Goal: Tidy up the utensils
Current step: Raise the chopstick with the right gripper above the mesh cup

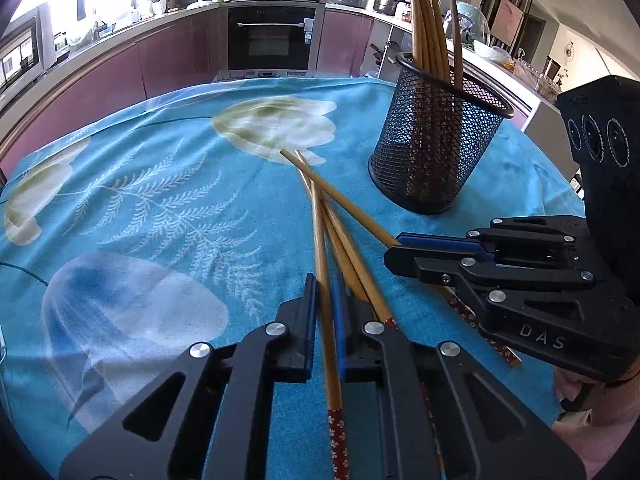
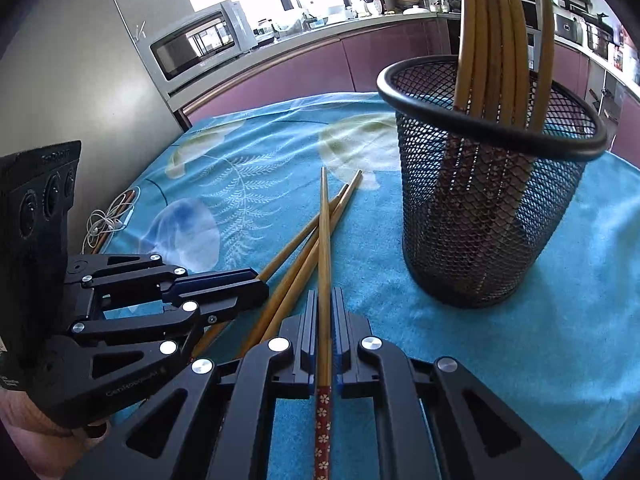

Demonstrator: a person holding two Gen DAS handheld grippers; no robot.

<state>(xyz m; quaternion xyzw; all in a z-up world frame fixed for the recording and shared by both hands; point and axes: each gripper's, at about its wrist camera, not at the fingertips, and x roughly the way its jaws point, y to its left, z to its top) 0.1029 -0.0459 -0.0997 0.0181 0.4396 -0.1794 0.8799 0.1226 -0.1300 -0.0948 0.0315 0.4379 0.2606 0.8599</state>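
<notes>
Several bamboo chopsticks with red flowered ends lie crossed on the blue cloth (image 1: 160, 184). My left gripper (image 1: 324, 300) is shut on one chopstick (image 1: 320, 240) low over the cloth. My right gripper (image 2: 325, 312) is shut on another chopstick (image 2: 325, 248); it also shows in the left wrist view (image 1: 396, 246) at the right. Two loose chopsticks (image 2: 296, 268) lie between the grippers. A black mesh holder (image 1: 436, 140) stands upright at the back right with several chopsticks (image 1: 428, 28) in it; it also shows in the right wrist view (image 2: 488, 184).
The table is covered by a blue flowered cloth (image 2: 248, 152). White earphones (image 2: 108, 224) lie at its left edge. Purple kitchen cabinets (image 1: 168, 56), an oven (image 1: 272, 36) and a microwave (image 2: 196, 44) stand beyond the table.
</notes>
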